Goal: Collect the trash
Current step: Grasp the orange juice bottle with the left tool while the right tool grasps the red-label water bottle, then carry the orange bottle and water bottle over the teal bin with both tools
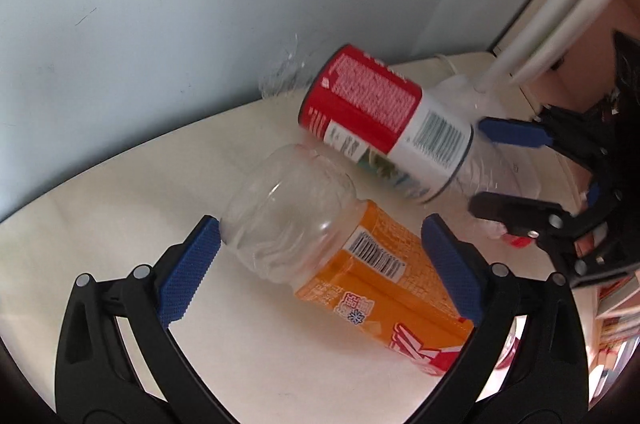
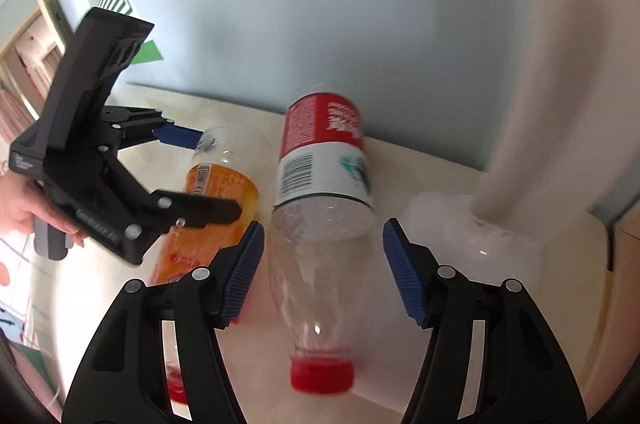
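I count two plastic bottles on the cream tabletop (image 1: 120,192), and two grippers working them. Both bottles lie on their sides, near the pale blue wall (image 1: 160,4).

Item one: the orange-labelled bottle (image 1: 360,264), clear-bodied, nothing visible inside it. My left gripper (image 1: 320,264) stands wide around it, one blue pad (image 1: 188,272) just beside the clear base end, the other over the orange label; I cannot confirm firm contact on either side. From the right wrist view the same bottle (image 2: 216,192) lies between that gripper's two fingers (image 2: 188,136).

Item two: the red-and-white-labelled bottle (image 2: 320,160), clear, apparently empty, red cap (image 2: 322,378) fitted and pointing toward the right camera. My right gripper (image 2: 324,272) is spread wide on either side of its clear shoulder, pads apart from the plastic. In the left wrist view this bottle (image 1: 384,124) is blurred and appears tilted, with the right gripper (image 1: 504,168) at its neck end.

The two bottles lie just beside each other. A white base (image 2: 472,224) carrying a pale pole stands on the tabletop near item two.
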